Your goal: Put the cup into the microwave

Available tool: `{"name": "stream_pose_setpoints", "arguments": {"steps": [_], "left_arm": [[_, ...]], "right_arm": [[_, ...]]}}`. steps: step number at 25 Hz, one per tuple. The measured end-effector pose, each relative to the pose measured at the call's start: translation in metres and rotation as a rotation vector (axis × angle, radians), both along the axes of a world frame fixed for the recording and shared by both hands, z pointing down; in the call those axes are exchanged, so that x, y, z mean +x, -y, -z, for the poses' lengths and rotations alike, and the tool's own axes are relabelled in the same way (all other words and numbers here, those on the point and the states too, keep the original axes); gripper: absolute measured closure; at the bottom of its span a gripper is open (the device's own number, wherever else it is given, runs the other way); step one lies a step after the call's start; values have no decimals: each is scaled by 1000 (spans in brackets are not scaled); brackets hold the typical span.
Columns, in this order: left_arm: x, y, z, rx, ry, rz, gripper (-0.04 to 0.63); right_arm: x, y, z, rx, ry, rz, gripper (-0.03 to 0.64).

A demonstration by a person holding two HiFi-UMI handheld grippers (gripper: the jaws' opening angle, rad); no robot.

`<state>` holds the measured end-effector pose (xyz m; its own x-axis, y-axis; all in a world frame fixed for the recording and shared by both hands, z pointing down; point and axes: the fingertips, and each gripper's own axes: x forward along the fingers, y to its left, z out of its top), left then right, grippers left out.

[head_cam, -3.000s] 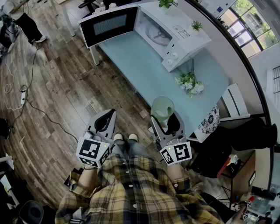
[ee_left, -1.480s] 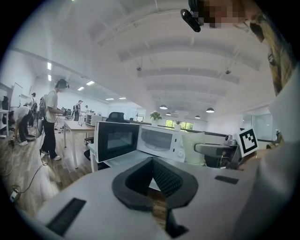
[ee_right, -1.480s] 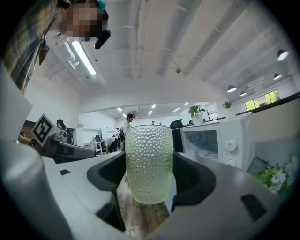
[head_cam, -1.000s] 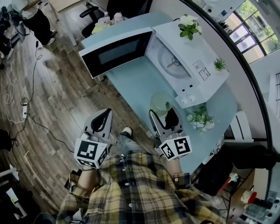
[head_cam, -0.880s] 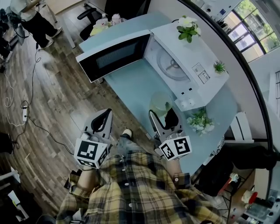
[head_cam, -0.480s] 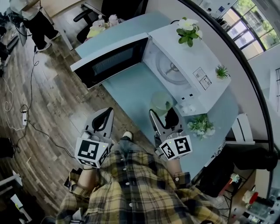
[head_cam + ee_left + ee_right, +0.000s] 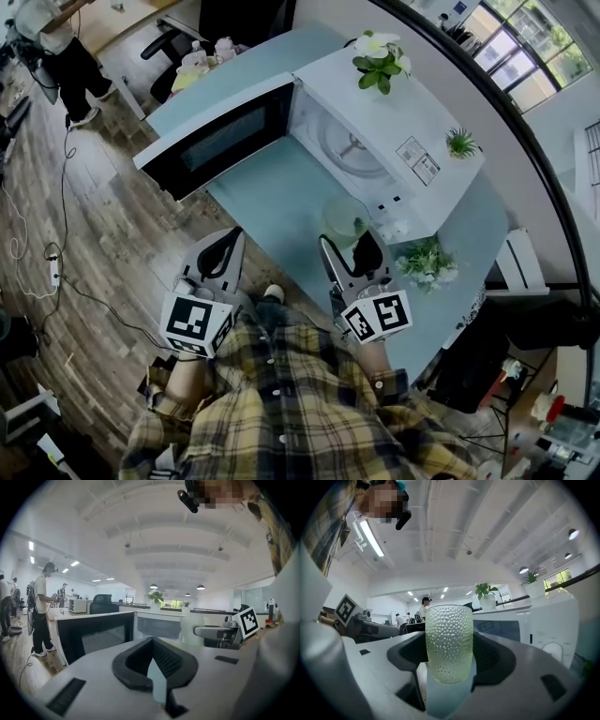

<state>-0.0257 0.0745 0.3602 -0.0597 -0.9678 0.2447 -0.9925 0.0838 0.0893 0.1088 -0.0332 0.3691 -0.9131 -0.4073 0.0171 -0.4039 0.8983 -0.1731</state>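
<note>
1. Pale green dimpled glass cup [image 7: 449, 641] stands upright between the jaws of the right gripper [image 7: 346, 246], which close on its sides.
2. In the head view the cup [image 7: 345, 221] is held over the light blue table [image 7: 267, 192], near the front of the white microwave [image 7: 417, 127] and outside its cavity.
3. The microwave's dark-windowed door [image 7: 217, 141] is swung wide open to the left.
4. The left gripper [image 7: 151, 641] has its jaws pressed together with nothing between them, and it is off the table's edge, above the wooden floor [image 7: 103, 234].
5. A leafy potted plant [image 7: 375, 58] sits on the microwave's top.
</note>
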Motion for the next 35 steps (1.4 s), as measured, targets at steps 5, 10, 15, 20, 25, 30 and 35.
{"name": "stream_pose_setpoints", "arguments": {"steps": [5,10,15,20,25,30,35], "left_arm": [[-8,6,-6,-15,-20,-13,603],[-14,22,-7,-27,-24,-62,603],[-21,54,-2,-21,-21,-162,603],[-28,95,-1,-12,-31,-278,603],[-35,136,0,1,-49,-388,603],[-37,167,-3,7,-71,-492,603],[-34,186,-7,3,-80,-590,603]], "right_arm": [[7,4,-7,-26,6,-44,301],[6,15,-17,-58,0,-96,301],[-3,29,-15,-58,5,-167,301],[-11,48,-10,-49,-7,-257,301],[-15,69,-5,-36,-27,-360,301],[-14,84,-4,-29,-47,-466,301],[-12,91,-5,-28,-55,-559,301]]}}
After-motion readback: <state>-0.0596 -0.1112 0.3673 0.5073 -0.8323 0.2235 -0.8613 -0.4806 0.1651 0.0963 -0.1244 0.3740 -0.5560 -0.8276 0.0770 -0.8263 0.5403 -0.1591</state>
